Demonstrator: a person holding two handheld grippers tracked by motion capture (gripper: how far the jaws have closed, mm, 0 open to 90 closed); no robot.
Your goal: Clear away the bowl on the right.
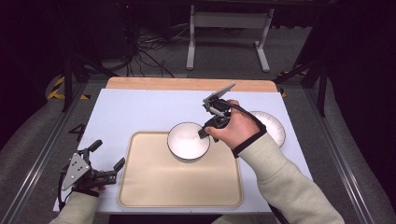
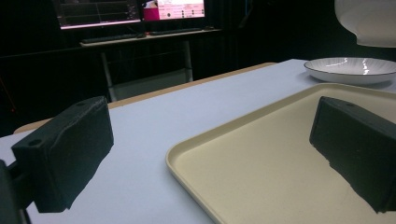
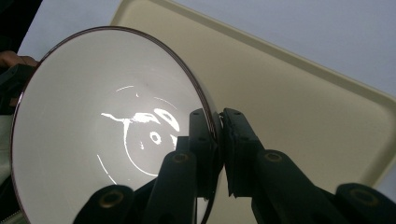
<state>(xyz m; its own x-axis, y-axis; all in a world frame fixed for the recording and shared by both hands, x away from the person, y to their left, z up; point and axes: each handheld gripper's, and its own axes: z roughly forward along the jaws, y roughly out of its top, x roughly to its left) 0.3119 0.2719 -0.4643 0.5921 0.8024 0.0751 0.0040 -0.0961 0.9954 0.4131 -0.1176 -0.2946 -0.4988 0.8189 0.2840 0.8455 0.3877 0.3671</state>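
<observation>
Surface (image 1: 140, 109) is a pale sheet with a wood strip along the far edge; broad bare area across the back and left. Tray (image 1: 154, 186), beige and raised-rimmed, sits front-centre, its near rim close to the surface's front edge; most of its floor is bare. Plate (image 1: 275, 128), white with a dark rim, lies right of the tray, just off its far right corner, partly hidden behind the right hand. Bowl (image 1: 187, 142), white inside with a dark rim, is over the tray's far edge; the left gripper view shows it lifted above the plate. Right gripper (image 3: 219, 140): jaws pinching the bowl's rim, one inside the wall, one outside. Left gripper (image 1: 106, 161) at the front-left corner, beside the tray's left rim: jaws spread wide, holding nothing, one over the bare sheet, one over the tray.
</observation>
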